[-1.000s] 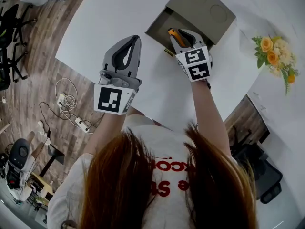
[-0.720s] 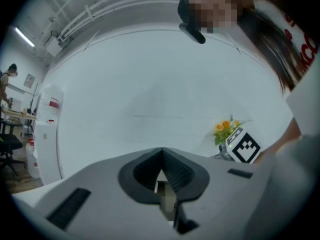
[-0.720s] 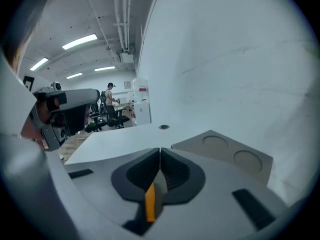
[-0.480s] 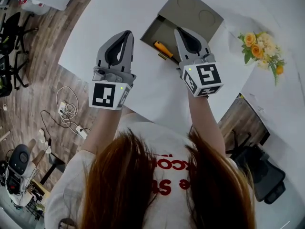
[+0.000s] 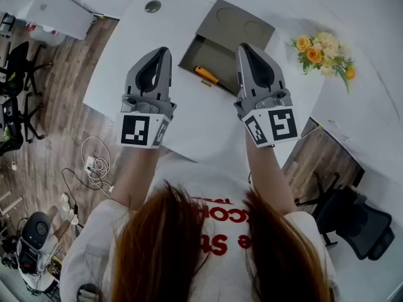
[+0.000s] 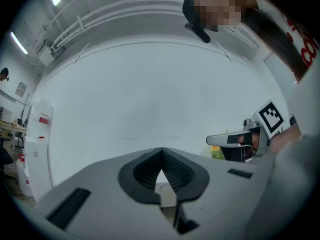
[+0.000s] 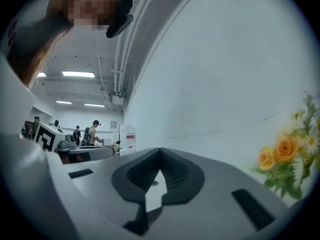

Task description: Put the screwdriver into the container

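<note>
An orange-handled screwdriver (image 5: 206, 75) lies inside the open olive-grey container (image 5: 211, 58) on the white table, in the head view. My right gripper (image 5: 247, 48) is held up over the container's right side, its jaws shut with nothing between them. The left gripper (image 5: 161, 51) hovers left of the container, also shut and empty. In the left gripper view its tips (image 6: 161, 151) meet against a white wall, and the right gripper (image 6: 235, 140) shows at the right. The right gripper's tips (image 7: 160, 153) meet too, level, facing the wall.
The container's lid (image 5: 236, 22) stands folded back. Yellow and orange flowers (image 5: 321, 53) sit at the table's right; they also show as flowers (image 7: 287, 156) in the right gripper view. A round grommet (image 5: 152, 6) is in the table top. Cables (image 5: 94, 165) lie on the wood floor.
The right gripper let go of the screwdriver, which now lies in the container, and rose away with its jaws shut. The left gripper rose a little as well.
</note>
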### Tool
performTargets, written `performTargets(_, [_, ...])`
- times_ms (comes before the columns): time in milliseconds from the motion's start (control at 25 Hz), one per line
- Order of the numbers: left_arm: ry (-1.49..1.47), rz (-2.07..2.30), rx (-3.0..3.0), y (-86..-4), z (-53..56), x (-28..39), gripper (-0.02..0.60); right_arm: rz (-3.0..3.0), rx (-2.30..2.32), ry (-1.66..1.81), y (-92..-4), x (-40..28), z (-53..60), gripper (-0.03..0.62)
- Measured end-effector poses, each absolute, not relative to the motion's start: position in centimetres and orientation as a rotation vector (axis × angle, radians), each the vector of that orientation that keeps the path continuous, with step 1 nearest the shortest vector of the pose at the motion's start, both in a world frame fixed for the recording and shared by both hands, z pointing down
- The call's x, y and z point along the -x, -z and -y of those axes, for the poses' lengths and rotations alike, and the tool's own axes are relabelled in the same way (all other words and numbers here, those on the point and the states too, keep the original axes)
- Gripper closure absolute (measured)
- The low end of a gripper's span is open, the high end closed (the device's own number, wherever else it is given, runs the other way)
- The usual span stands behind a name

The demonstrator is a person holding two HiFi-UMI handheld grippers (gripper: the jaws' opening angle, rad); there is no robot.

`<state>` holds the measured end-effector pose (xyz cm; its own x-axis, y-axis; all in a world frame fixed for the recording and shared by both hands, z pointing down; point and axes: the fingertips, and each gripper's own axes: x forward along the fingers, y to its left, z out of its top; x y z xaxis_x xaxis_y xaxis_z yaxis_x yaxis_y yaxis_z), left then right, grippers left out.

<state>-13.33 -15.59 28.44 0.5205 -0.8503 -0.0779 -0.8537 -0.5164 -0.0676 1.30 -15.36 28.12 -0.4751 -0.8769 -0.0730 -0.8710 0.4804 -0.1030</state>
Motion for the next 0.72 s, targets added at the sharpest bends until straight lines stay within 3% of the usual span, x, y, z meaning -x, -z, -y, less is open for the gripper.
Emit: performTargets(720, [-0.145,-0.908,2.900,-26.6,12.0,-2.9,0.577,-2.140,2.141,-0.037,-25.9,-18.3,4.1,0.589])
